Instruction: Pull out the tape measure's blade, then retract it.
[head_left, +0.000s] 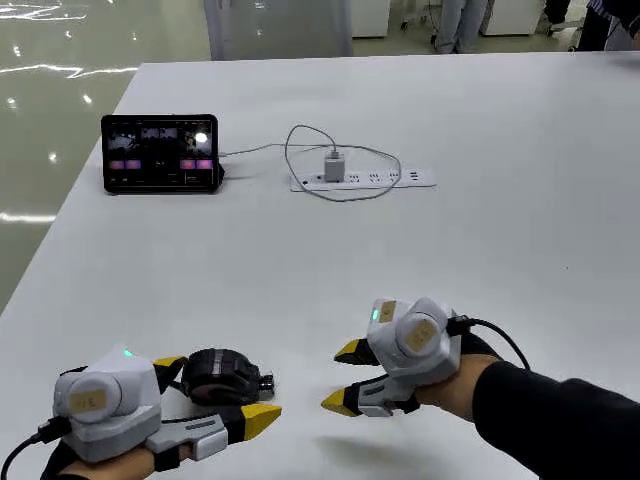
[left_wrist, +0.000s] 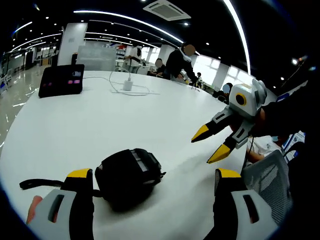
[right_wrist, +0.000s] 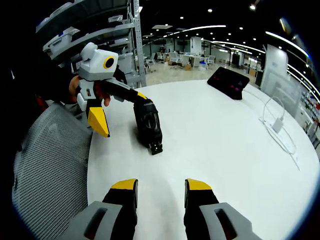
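Tape measure (head_left: 222, 372) between splayed left gripper (head_left: 220, 388) jaws, strap (left_wrist: 40, 183) in left gripper view; right gripper (head_left: 338, 377) parted, empty

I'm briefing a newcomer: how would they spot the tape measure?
On the white table, go to the near edge, away from the tablet and power strip. The tape measure lies between the open fingers of the left gripper: a rounded black case with a strap.

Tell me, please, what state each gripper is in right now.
Left gripper: open, fingers on either side of the black round tape measure, not clamped on it.
Right gripper: open, holding nothing.
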